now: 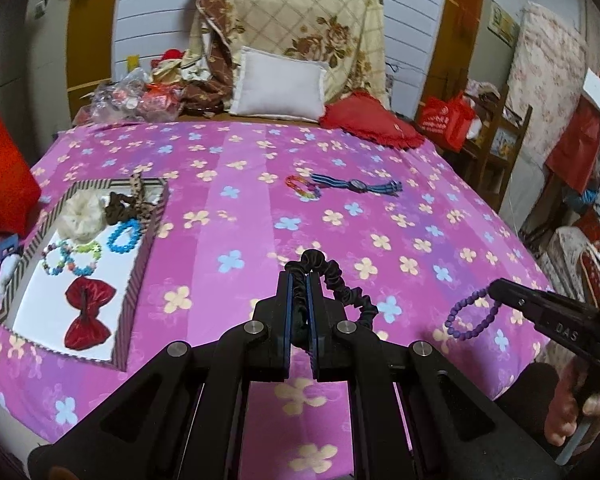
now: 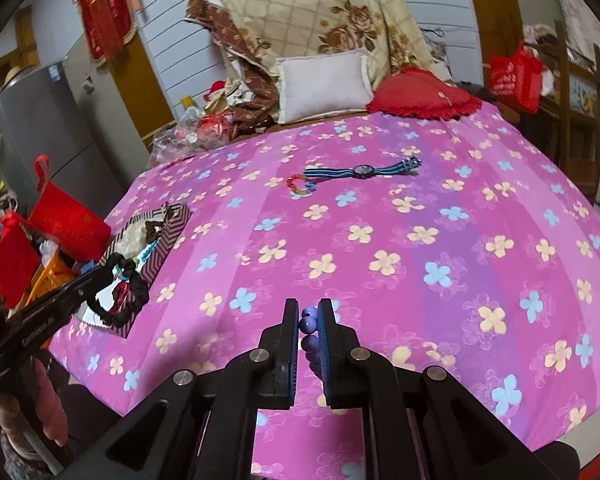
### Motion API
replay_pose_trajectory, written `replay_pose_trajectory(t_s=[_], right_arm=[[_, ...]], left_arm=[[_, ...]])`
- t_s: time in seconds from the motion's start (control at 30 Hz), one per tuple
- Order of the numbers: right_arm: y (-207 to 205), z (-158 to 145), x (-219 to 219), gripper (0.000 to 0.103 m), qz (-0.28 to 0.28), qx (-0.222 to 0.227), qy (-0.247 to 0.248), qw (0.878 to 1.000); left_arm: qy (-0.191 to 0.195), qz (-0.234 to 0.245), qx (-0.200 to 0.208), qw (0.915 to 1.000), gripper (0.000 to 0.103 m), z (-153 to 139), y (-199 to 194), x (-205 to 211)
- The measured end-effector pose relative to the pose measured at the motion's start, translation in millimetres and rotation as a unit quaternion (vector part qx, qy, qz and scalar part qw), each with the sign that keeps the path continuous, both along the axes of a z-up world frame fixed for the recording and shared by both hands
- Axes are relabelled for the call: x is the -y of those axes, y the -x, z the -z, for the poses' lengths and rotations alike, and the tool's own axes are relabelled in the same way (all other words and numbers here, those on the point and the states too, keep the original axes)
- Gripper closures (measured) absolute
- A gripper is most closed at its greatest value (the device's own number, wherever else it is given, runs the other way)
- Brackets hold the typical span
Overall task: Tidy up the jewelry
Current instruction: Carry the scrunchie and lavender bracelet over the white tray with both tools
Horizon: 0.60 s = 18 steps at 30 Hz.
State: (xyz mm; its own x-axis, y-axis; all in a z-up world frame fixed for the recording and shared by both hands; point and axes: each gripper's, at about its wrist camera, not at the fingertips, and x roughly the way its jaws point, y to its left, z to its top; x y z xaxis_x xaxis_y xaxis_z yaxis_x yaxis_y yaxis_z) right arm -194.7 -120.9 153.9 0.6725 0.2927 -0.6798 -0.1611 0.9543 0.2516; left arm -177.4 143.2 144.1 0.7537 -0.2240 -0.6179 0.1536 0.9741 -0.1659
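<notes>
While we carry both pieces over the flowered bedspread [image 1: 260, 208], the main risk is a drop before the striped box [image 1: 140, 240]. Our left gripper [image 1: 299, 280] is clenched on the black scrunchie [image 1: 340, 284], but only a short stretch sits between the pads; most of the loop hangs off to the right side and could swing, snag the box wall, or slide out if we tilt the gripper sharply. Our right gripper [image 2: 309, 320] is clamped on the purple bead bracelet [image 2: 309, 325], pinching just a few round beads. We judge round beads a poor hold: they may roll between the pads and let the strand slip, and the dangling loop seen from the left wrist could catch on the box rim. The two grippers travel side by side, so the hanging loops might also tangle with each other.

As for placement, the scrunchie sits in the left fingertips with its tail trailing right, and the bracelet hangs from the right fingertips, above the bedspread. The box lies to the left of both grippers, already holding a red bow [image 1: 88, 312], bead bracelets and scrunchies. Farther up the bed, well apart from both grippers, a rainbow bracelet [image 1: 302, 188] and a blue-strapped watch [image 1: 358, 186] lie touching or nearly so, not yet collected.
</notes>
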Motion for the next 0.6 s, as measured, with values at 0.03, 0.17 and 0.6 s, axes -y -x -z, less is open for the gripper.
replay_pose_trajectory(t_s=[0.03, 0.17, 0.6], right_arm=[[0.6, -1.7, -3.3, 0.094, -0.002, 0.001, 0.004, 1.000], [2.6, -7.0, -15.7, 0.094, -0.006, 0.001, 0.021, 1.000], [-20.8, -4.8, -92.9, 0.094, -0.072, -0.021, 0.066, 0.995]], left_arm=[[0.002, -0.003, 0.000, 1.0000, 0.098, 0.3, -0.4, -4.6], [0.007, -0.023, 0.004, 0.9997, 0.098, 4.8, -5.9, -24.7], [0.021, -0.086, 0.019, 0.9959, 0.098, 6.1, -45.0, -109.7]])
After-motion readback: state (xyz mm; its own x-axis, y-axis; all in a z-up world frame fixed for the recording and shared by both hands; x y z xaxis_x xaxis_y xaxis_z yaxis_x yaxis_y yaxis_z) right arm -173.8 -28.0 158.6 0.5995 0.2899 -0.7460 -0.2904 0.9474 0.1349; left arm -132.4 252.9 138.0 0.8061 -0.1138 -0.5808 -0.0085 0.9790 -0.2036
